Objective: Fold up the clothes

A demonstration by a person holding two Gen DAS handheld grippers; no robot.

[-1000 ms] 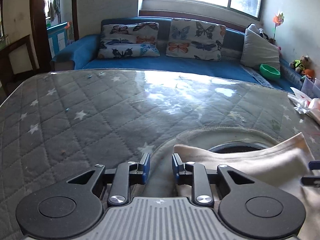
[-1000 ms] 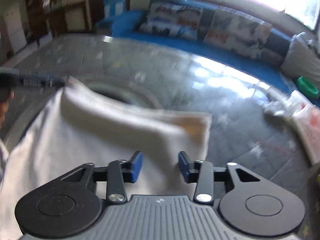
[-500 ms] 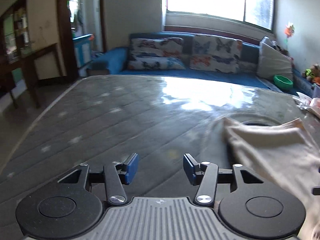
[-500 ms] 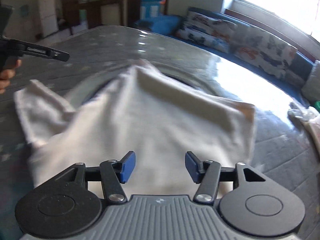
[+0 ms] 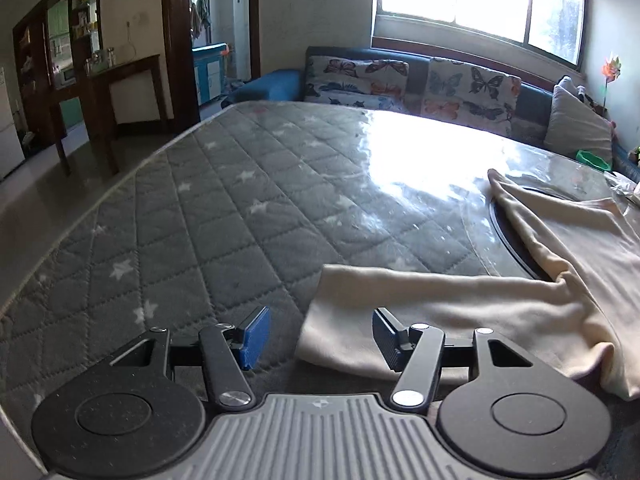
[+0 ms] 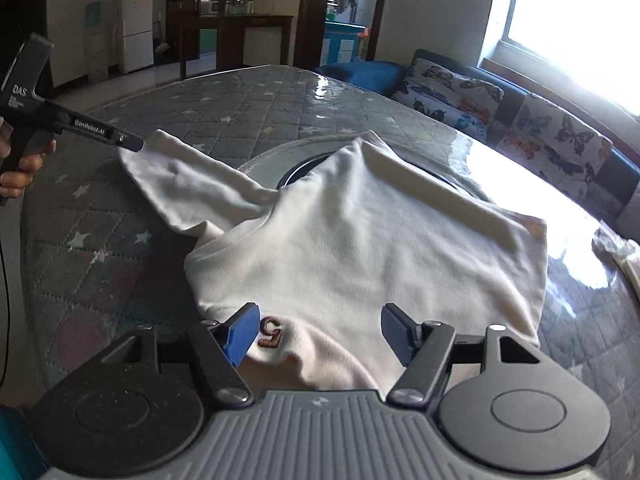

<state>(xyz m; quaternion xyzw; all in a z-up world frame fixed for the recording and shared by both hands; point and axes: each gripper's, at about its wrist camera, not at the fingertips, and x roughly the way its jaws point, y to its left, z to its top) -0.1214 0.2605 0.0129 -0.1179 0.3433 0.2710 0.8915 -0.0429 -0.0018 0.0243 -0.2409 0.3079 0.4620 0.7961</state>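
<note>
A cream sweatshirt (image 6: 360, 240) lies on the quilted grey table (image 6: 240, 104), partly over a round dark opening (image 6: 304, 166). Its sleeve (image 6: 188, 188) stretches to the left. A small embroidered mark (image 6: 271, 331) shows near its front edge. My right gripper (image 6: 316, 330) is open, low over that front edge. My left gripper (image 5: 318, 336) is open at the sleeve's cuff end (image 5: 340, 320). In the right wrist view the left gripper's fingers (image 6: 128, 142) reach the sleeve tip.
A blue sofa with butterfly cushions (image 5: 412, 80) runs along the far side under a window. A green bowl (image 5: 594, 159) sits on the sofa. Crumpled plastic (image 6: 616, 244) lies at the table's right edge. A dark wooden table (image 5: 120, 80) and doorway stand at left.
Both grippers pulled back and opened wider. The left one let go of the shirt body and swung left to the sleeve's cuff. The sleeve now lies stretched out to the left.
</note>
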